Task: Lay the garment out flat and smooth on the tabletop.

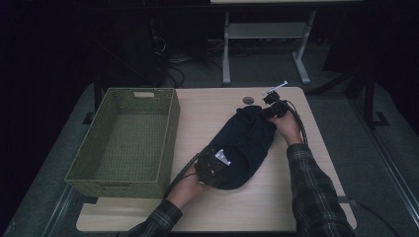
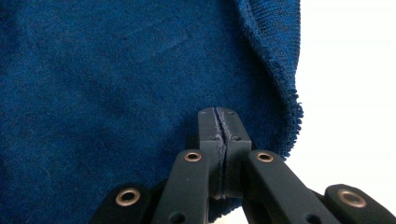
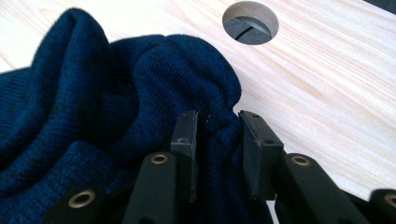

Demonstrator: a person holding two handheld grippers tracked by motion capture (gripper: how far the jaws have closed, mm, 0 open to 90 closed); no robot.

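While the dark blue knit garment (image 1: 244,143) lies bunched on the counter (image 1: 207,113) with its long axis running diagonally, from the near end by the person's left hand up to the far end by the right hand, the green woven basket (image 1: 126,143) stands just beside it on the left, so whatever lift follows would have to carry the cloth sideways toward that basket. The left tool (image 1: 213,170) sits at the near, wider end; in the left gripper view its jaws stand pressed together over the garment's edge (image 2: 289,116), and whether a thin fold is pinched between them I cannot tell for sure. The right tool (image 1: 272,106) is at the far, narrower end, near the round cable hole (image 3: 250,22) in the counter; in the right gripper view its jaws stand partly apart with a raised fold (image 3: 217,121) between them, the pads close to the cloth but not clearly pressing it. The left tool is the nearer one to the basket. The garment looks soft, thick-knitted and limp, heaped into rounded folds, likely to sag between two grips.
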